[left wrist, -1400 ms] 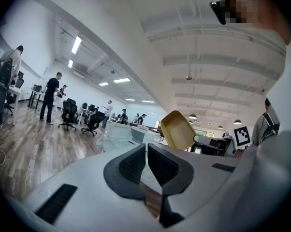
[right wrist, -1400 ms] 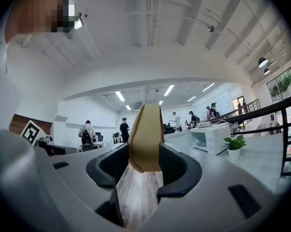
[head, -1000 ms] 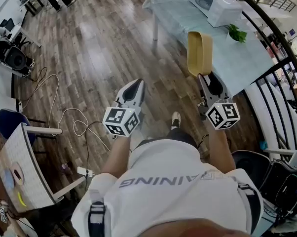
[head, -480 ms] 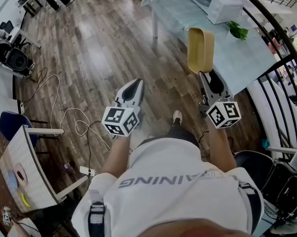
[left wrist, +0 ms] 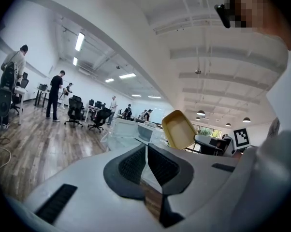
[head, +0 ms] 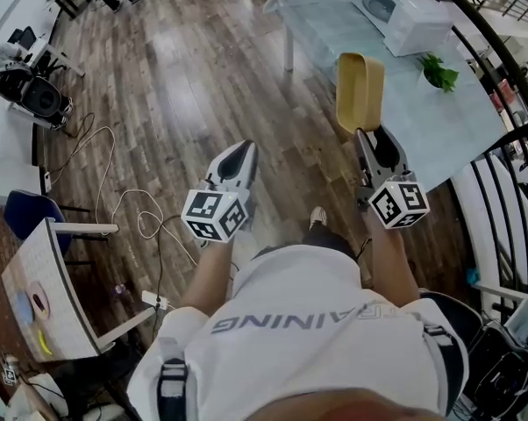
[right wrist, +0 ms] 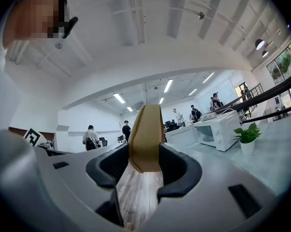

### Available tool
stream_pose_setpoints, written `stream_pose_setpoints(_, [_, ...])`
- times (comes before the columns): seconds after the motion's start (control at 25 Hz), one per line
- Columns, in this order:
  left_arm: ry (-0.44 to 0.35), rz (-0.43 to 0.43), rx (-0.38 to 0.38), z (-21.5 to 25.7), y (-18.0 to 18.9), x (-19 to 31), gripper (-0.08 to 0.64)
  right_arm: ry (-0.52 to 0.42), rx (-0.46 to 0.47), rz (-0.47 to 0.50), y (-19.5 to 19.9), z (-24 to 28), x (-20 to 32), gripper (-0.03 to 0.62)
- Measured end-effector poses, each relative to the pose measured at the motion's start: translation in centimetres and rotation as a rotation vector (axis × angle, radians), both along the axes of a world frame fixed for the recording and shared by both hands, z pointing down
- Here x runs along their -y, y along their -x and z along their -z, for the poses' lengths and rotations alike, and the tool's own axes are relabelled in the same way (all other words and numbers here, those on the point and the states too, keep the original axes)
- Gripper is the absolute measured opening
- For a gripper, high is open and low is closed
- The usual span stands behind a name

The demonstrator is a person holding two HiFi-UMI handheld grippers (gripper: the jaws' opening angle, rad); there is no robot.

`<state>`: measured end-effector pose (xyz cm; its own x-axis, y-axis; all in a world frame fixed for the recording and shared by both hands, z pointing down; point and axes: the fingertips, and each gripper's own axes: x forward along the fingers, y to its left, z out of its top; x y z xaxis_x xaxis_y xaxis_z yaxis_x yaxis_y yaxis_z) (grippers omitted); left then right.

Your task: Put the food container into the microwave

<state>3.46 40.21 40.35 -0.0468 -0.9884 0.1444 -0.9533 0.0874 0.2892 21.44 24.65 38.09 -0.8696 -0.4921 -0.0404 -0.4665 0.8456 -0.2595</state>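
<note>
Now my right gripper's (head: 363, 132) jaws clamp the food container's (head: 360, 90) near end, its long axis aimed at the microwave (head: 404, 11) on the surface's (head: 404, 95) far edge, while my left gripper's (head: 237, 149) jaws sit closed, empty.

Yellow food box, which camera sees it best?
The head view: the food container shows its open side, standing on edge in the right gripper. The left gripper view catches it small and tilted. The right gripper view sees only its narrow side between the jaws.
</note>
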Motion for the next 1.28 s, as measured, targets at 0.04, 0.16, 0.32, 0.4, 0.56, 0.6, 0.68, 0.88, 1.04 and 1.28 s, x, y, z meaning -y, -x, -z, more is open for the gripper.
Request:
stream_pose_setpoints(0.04, [0.003,0.006,0.004,0.1,0.1,1.0,0.043,0.003,0.005,0.008,0.2,0.0,1.1,0.212])
stream_pose_setpoints(0.16, [0.014,0.023,0.016,0.4,0.2,4.2,0.043,0.011,0.023,0.031,0.7,0.0,4.6,0.212])
stream_pose_setpoints(0.32, [0.017,0.045,0.031,0.7,0.0,8.3,0.043,0.015,0.036,0.059,1.0,-0.2,9.1,0.212])
stream_pose_setpoints(0.4, [0.016,0.056,0.038,1.0,-0.4,10.2,0.043,0.019,0.043,0.074,1.0,-0.3,11.3,0.212])
stream_pose_setpoints(0.56, [0.018,0.086,0.035,0.9,-1.1,13.3,0.043,0.025,0.04,0.12,1.1,-0.6,14.6,0.212])
stream_pose_setpoints(0.6, [0.018,0.091,0.029,0.8,-1.3,14.0,0.043,0.025,0.038,0.127,1.1,-0.6,15.3,0.212])
stream_pose_setpoints(0.68, [0.02,0.095,0.016,0.5,-1.5,15.3,0.043,0.029,0.033,0.132,0.8,-1.0,16.7,0.212])
stream_pose_setpoints(0.88, [0.023,0.085,0.004,0.2,-1.8,18.1,0.043,0.046,0.026,0.122,0.2,-1.8,19.3,0.212])
stream_pose_setpoints(1.04, [0.019,0.054,0.005,0.2,-1.7,20.6,0.043,0.042,0.022,0.098,-0.2,-1.8,21.2,0.212])
stream_pose_setpoints(1.28, [0.016,0.001,-0.001,-0.4,-0.7,24.8,0.043,0.034,0.019,0.049,0.4,-1.6,24.5,0.212])
